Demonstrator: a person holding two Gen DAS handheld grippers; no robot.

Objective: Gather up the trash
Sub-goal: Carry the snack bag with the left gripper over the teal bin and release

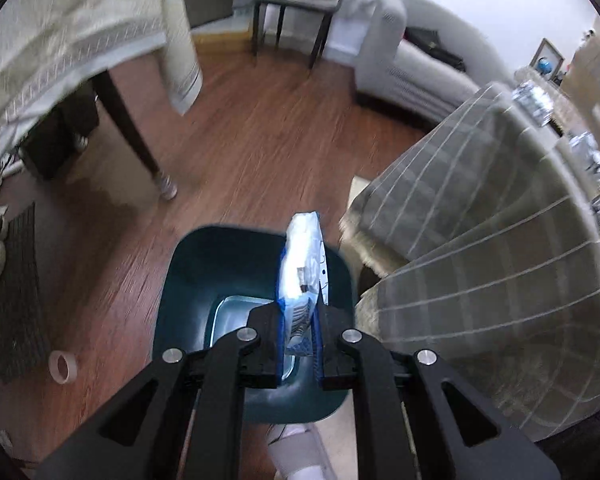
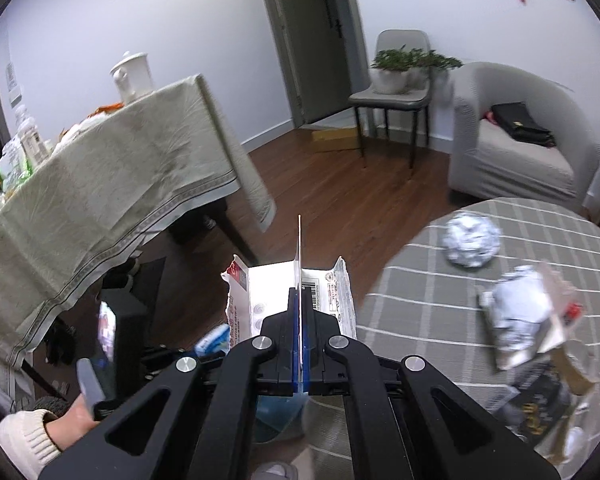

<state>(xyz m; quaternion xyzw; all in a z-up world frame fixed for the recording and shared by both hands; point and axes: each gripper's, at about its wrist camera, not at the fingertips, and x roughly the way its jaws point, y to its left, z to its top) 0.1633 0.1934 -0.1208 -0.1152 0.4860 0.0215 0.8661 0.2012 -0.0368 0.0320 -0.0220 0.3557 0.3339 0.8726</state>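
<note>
A wooden floor (image 1: 260, 140) spread beyond both claws, with a checked round worktop (image 2: 440, 300) to the right. Directly under the left claw (image 1: 299, 312) sat a dark teal bin (image 1: 188, 280); its pads pinched a blue-white wrapper (image 1: 304, 256). The right claw (image 2: 300, 312) was clamped on torn white packaging (image 2: 268, 292), edge-on and partly hidden.

Wood floor (image 1: 260, 140), grey armchair (image 2: 512, 148), white walls (image 2: 160, 20)
</note>
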